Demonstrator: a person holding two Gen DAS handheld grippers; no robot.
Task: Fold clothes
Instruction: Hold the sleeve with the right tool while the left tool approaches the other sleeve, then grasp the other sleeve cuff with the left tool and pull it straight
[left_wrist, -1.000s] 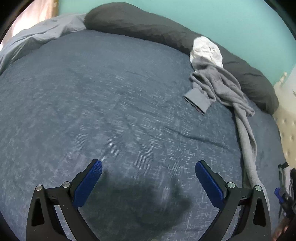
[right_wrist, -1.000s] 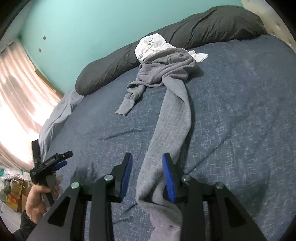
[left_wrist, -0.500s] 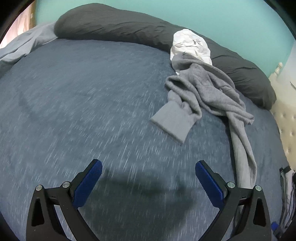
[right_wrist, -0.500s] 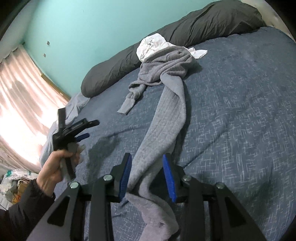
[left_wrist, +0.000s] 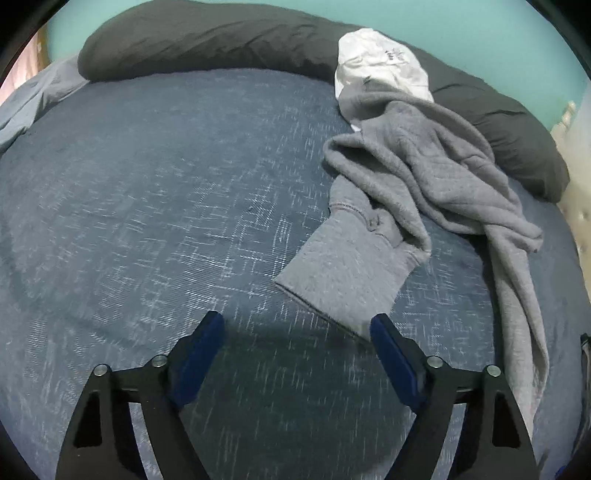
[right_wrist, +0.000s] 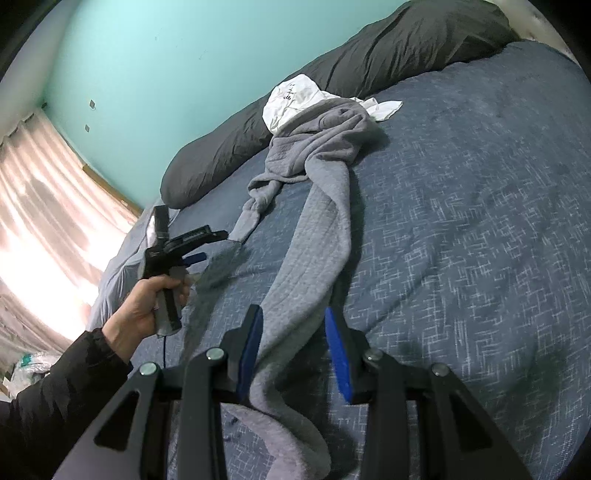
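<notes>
A: Logging the garment first. Grey sweatshirt (left_wrist: 424, 184) lies crumpled on the blue bedspread (left_wrist: 147, 203), bunched up against the dark pillow roll (left_wrist: 221, 37), with a white garment (left_wrist: 380, 62) tucked under its far end. One sleeve cuff (left_wrist: 347, 273) is flat and points toward the left gripper (left_wrist: 297, 328). The other long part trails down the bed to the right gripper (right_wrist: 293, 332).

B: Handling?

A: Looks soft, thick quilted knit, limp and light enough. I'd guess it drapes and drags rather than holds shape. Not slippery on that textured cover, not fragile. Best holds are probably the cuff edge or a hem: double layers, easy to pinch.

B: Left fingers?

A: Spread wide but closing now. Nothing is between them yet; the cuff edge sits just ahead, near the right-hand pad. The gripper is tilted steeply down at the bed.

B: Right?

A: Half-closed around the trailing grey strip. Cloth runs between the blue pads (right_wrist: 340, 354), touching the left one; a gap shows on the other side, so I can't tell if it's truly pinched.

B: Person's pose?

A: Left hand (right_wrist: 147, 302) in a dark sleeve (right_wrist: 66, 391) wraps the handle and reaches out over the bed toward the cuff.
</notes>
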